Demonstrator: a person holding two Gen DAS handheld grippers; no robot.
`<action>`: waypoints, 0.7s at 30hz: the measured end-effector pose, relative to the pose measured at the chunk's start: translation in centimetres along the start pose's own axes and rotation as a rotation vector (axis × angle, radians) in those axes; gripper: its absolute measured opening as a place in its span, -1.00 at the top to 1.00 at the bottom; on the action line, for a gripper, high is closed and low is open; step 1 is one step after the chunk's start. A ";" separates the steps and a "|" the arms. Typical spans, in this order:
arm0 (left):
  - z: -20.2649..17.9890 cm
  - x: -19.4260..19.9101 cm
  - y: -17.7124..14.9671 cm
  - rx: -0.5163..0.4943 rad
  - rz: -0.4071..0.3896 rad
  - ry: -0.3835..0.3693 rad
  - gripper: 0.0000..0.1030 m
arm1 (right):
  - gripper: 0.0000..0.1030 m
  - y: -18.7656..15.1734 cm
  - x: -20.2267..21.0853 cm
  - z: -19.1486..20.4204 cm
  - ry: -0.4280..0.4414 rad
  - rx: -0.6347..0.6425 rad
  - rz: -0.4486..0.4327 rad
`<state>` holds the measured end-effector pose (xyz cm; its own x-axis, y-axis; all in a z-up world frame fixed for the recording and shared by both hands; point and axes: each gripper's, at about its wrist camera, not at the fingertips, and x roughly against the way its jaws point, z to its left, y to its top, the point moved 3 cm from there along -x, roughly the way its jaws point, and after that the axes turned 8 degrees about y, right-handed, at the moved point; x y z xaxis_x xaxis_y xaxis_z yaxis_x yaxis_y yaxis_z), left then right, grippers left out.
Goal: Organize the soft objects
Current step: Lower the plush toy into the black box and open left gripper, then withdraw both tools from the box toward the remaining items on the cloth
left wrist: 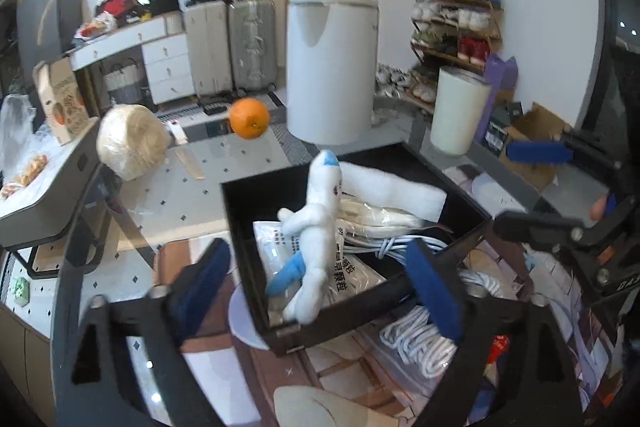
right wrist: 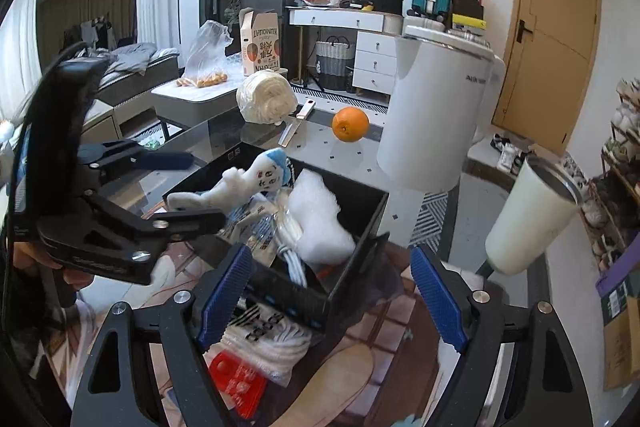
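Note:
A black open box point(left wrist: 240, 203) point(right wrist: 372, 223) stands on the glass table. A white and blue plush doll point(left wrist: 316, 223) point(right wrist: 244, 183) lies in it, draped over the near rim, beside a white fluffy piece point(left wrist: 392, 187) point(right wrist: 316, 223), plastic packets and a white cable. My left gripper point(left wrist: 320, 287) is open and empty, its fingers on either side of the box's near corner. My right gripper point(right wrist: 332, 299) is open and empty at another corner of the box. Each gripper also shows in the other's view: the left point(right wrist: 168, 191), the right point(left wrist: 516, 187).
An orange point(left wrist: 249, 117) point(right wrist: 350, 124), a pale yarn-like ball point(left wrist: 130, 141) point(right wrist: 266, 97), a knife point(right wrist: 294, 127), a large white container point(left wrist: 332, 67) point(right wrist: 432, 115) and a cream tumbler point(left wrist: 460, 113) point(right wrist: 532, 219) stand beyond the box. A bagged white rope point(left wrist: 420, 339) point(right wrist: 272, 351) and a red item point(right wrist: 236, 379) lie below the box.

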<state>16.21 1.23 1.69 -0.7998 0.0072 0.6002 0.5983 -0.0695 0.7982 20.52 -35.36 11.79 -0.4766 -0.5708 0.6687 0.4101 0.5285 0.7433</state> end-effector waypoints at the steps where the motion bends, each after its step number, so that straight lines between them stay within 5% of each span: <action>1: 0.0 0.3 -0.1 0.006 -0.007 0.004 -0.90 | -0.65 -0.1 0.0 0.1 0.003 -0.008 0.002; 10: 0.4 3.4 -1.9 0.064 -0.038 0.021 -1.00 | -0.96 -2.8 1.3 0.6 0.034 -0.130 0.004; 21: 0.5 5.8 -5.1 0.116 -0.052 0.068 -1.00 | -0.98 -6.0 1.1 3.2 0.060 -0.170 0.063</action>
<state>8.54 2.15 1.20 -0.8289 -0.0597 0.5563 0.5544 0.0453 0.8310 15.09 -37.15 8.05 -0.4010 -0.5791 0.7099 0.5656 0.4531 0.6891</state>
